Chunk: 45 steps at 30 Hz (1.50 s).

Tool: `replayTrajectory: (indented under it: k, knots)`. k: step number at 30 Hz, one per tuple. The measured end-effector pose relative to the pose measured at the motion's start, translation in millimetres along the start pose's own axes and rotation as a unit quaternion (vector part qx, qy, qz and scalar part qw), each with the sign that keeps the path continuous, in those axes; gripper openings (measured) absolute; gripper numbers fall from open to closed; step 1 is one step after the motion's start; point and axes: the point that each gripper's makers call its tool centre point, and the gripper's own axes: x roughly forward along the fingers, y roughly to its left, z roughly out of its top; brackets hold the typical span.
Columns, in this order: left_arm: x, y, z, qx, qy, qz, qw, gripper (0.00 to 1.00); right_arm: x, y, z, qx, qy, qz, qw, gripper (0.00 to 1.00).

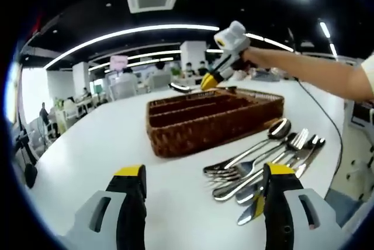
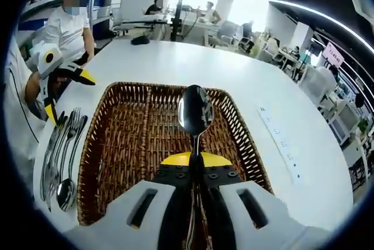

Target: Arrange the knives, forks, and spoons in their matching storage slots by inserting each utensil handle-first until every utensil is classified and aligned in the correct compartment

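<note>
A brown wicker cutlery basket with three long slots lies on the white table. To its right is a loose pile of spoons, forks and knives. My left gripper hovers low over the table in front of both, open and holding nothing. My right gripper, held by an outstretched arm, hangs over the basket's far end, shut on a spoon. In the right gripper view that gripper holds the spoon by the handle, bowl pointing away, above the basket. The left gripper and the utensil pile lie to its left.
The white table stretches wide beyond the basket. A narrow paper strip lies to the basket's right. A person in a white shirt sits behind the left gripper. Office desks and people stand far behind.
</note>
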Motion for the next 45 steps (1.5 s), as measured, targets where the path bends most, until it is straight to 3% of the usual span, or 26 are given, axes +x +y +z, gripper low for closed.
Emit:
replayTrajectory:
  k: [12, 19, 28, 35, 45]
  knots:
    - [-3, 10.5, 2.2, -0.013, -0.005, 0.006, 0.9999, 0.83, 12, -21, -1.8, -0.003, 0.015, 0.007, 0.9999, 0.03]
    - [-5, 15.3, 1.4, -0.014, -0.005, 0.012, 0.9998, 0.83, 24, -34, -10.9, -0.02, 0.042, 0.008, 0.9989, 0.03]
    - [-5, 25.2, 1.5, -0.01, -0.002, 0.022, 0.9997, 0.83, 38, -42, -19.8, -0.027, 0.048, 0.009, 0.9984, 0.03]
    - [-5, 32.4, -2.6, -0.016, 0.0, 0.03, 0.9994, 0.83, 55, -46, -15.1, -0.043, 0.048, 0.01, 0.9979, 0.03]
    - [-7, 39.9, -3.4, -0.017, 0.002, 0.038, 0.9991, 0.83, 72, -56, -22.2, -0.063, 0.072, 0.007, 0.9954, 0.03]
